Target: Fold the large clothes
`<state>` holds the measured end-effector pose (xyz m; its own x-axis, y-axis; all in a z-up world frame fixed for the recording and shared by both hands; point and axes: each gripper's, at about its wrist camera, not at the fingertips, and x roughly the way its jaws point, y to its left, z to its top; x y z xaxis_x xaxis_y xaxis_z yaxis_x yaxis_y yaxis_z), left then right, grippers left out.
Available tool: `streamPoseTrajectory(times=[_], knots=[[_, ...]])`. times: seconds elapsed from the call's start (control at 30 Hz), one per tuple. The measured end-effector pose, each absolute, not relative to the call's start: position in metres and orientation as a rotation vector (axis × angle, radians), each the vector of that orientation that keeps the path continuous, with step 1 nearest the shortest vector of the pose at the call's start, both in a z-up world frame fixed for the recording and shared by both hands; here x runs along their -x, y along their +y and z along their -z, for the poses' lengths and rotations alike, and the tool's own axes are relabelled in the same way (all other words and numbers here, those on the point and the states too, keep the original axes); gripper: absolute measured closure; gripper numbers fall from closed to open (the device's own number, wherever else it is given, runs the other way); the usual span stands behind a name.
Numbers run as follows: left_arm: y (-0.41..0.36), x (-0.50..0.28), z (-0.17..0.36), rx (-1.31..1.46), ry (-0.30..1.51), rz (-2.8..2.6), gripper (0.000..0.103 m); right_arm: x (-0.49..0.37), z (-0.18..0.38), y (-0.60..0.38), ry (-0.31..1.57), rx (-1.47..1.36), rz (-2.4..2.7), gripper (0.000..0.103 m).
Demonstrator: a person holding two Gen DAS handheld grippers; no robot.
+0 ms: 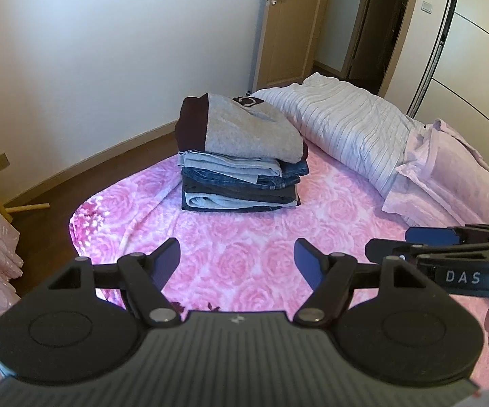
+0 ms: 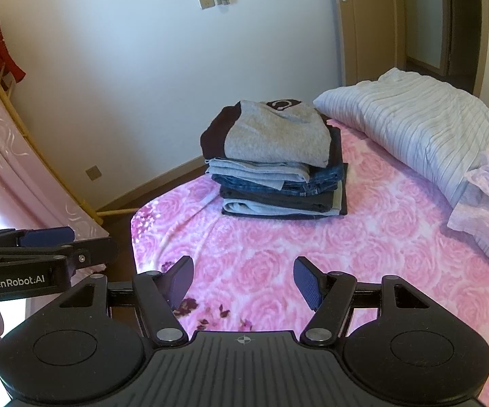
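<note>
Both the left gripper [image 1: 237,264] and right gripper [image 2: 243,283] hang spread and empty over the pink rose blanket [image 2: 363,257]. The stack of folded clothes [image 2: 275,159], grey sweatshirt [image 1: 247,129] on top, sits mid-frame. Probably nothing unfolded remains; approach low and avoid toppling it.

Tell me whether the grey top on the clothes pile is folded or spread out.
Folded. The grey top lies as a compact bundle on the stack of jeans, its edges doubled over, within the stack's outline.
</note>
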<state>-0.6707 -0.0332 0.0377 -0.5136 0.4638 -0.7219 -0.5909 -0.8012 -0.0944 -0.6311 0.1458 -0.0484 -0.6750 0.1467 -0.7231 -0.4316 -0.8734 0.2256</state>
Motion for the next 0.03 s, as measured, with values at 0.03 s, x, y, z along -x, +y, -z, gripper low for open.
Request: streamPoseTrajectory(times=[0.03], knots=[[-0.0331, 0.6706, -0.0377, 1.030, 0.218, -2.295, 0.032, 0.6308, 0.0480, 0.1455, 0.551, 1.053, -2.554, 0.041]])
